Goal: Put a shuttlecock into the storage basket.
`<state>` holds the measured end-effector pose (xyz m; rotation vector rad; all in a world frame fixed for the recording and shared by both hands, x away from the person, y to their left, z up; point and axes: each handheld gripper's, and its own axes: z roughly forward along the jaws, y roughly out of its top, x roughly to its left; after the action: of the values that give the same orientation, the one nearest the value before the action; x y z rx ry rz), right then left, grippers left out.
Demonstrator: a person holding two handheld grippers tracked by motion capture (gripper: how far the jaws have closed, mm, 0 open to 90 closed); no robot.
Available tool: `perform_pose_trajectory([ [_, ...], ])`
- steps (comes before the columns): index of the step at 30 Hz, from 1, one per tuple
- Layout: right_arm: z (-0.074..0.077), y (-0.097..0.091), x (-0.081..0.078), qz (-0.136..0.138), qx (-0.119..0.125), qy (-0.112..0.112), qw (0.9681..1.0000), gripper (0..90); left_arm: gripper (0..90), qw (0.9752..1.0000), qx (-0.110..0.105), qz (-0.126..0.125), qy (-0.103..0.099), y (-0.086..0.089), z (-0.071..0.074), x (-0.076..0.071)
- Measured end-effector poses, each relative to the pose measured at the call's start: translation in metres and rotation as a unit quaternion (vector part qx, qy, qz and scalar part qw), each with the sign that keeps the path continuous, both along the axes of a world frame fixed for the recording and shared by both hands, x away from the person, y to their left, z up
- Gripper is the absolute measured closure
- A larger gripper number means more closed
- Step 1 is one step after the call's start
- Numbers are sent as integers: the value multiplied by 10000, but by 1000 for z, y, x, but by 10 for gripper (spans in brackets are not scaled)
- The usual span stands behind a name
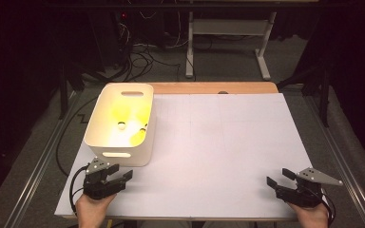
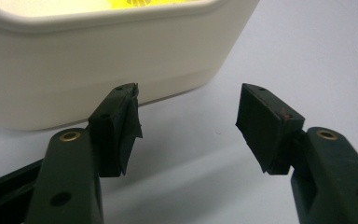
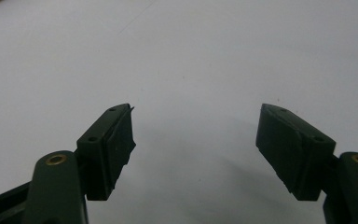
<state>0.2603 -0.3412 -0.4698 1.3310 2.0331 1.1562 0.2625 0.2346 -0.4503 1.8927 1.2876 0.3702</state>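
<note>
L gripper (image 1: 123, 175) sits low at the near-left corner of the table (image 1: 218, 142), jaws wide apart w/ nothing between them; in the left gripper view the pads (image 2: 129, 122) frame bare white surface, and the bin (image 2: 98, 70) wall rises just beyond the tips. Not touching it, as far as I can tell. Pointing at the near corner of the bin makes sense as a ready pose: close enough to reach in or grab the rim w/o a long travel.

R gripper (image 1: 279, 179) rests at the near-right corner, well apart from the bin, jaws likewise spread and empty. The right gripper view has plain table past the pads (image 3: 121, 140). Prob. parked there to stay out of the way.

White bin (image 1: 120, 124) stands upright on the left side of the table, slot handles on its near and far ends. Inside: yellow pieces (image 1: 126, 118) lying on the bottom, plus a couple of small dark bits I can't identify. Contents are glare-washed, so count and shape unclear. They're inside the bin, not on the table.

Judgement: both tools idle and symmetric at the near edge, so this reads as a rest point, either start or finish.
</note>
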Motion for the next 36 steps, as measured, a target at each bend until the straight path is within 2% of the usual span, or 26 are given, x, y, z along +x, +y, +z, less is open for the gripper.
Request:
perform_pose_trajectory([
  [5,0,0,0,-5,-2,2,10000,281,392,9999,-37,76,-79,3,-3,-2],
  [25,0,0,0,0,-10,-9,10000,281,384,9987,-221,417,-195,18,-13,-2],
  [36,0,-1,0,7,-2,-23,10000,281,382,9979,-285,563,-176,24,-16,4],
])
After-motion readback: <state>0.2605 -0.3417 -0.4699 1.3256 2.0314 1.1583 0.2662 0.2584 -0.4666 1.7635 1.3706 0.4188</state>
